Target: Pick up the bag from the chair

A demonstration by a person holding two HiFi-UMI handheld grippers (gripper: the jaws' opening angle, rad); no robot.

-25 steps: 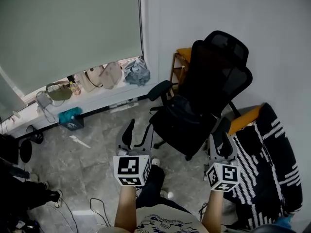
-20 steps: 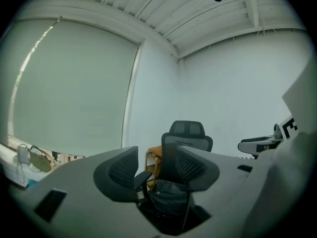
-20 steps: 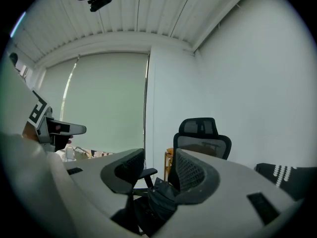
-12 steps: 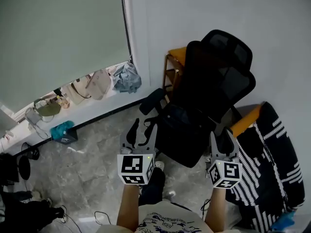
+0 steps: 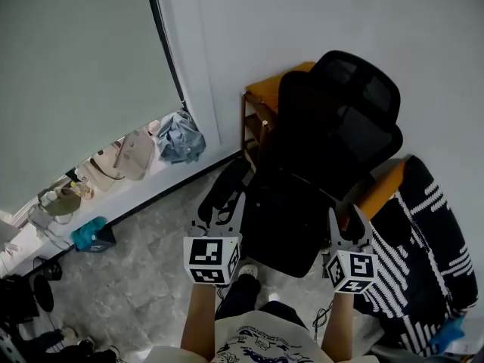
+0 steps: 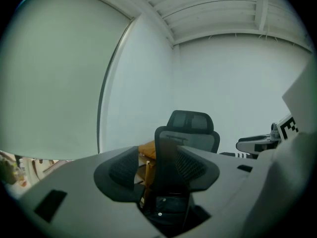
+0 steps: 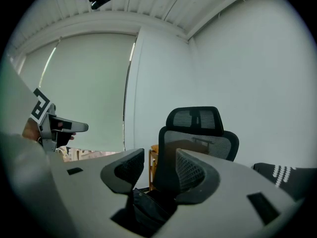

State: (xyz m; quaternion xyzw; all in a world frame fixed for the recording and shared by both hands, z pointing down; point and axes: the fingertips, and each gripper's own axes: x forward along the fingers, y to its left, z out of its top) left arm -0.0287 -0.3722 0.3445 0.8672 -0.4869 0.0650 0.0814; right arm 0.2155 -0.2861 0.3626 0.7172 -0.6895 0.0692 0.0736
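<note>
A black office chair [image 5: 340, 127] with a mesh back and a headrest stands in the corner of the room. The bag [image 6: 167, 206], dark with small metal snaps, lies on the chair's seat. From the head view it is black on black and hard to pick out from the seat.

The left gripper [image 5: 219, 214] hangs in the air near the front of the chair's seat. Its jaws are wide apart with nothing held, and the bag and chair back show through the gap. The right gripper [image 5: 346, 224] is held near the other front corner of the seat. Its jaws are spread and empty too, clear of the bag.

Behind the chair, against the wall, is an orange wooden stool [image 5: 274, 91]. Just right of the chair, a black-and-white striped cloth [image 5: 423, 240] is draped over an orange seat. Left of the chair, a window ledge [image 5: 144, 181] holds handbags [image 5: 128, 153] and a bundle of blue cloth [image 5: 180, 136].
</note>
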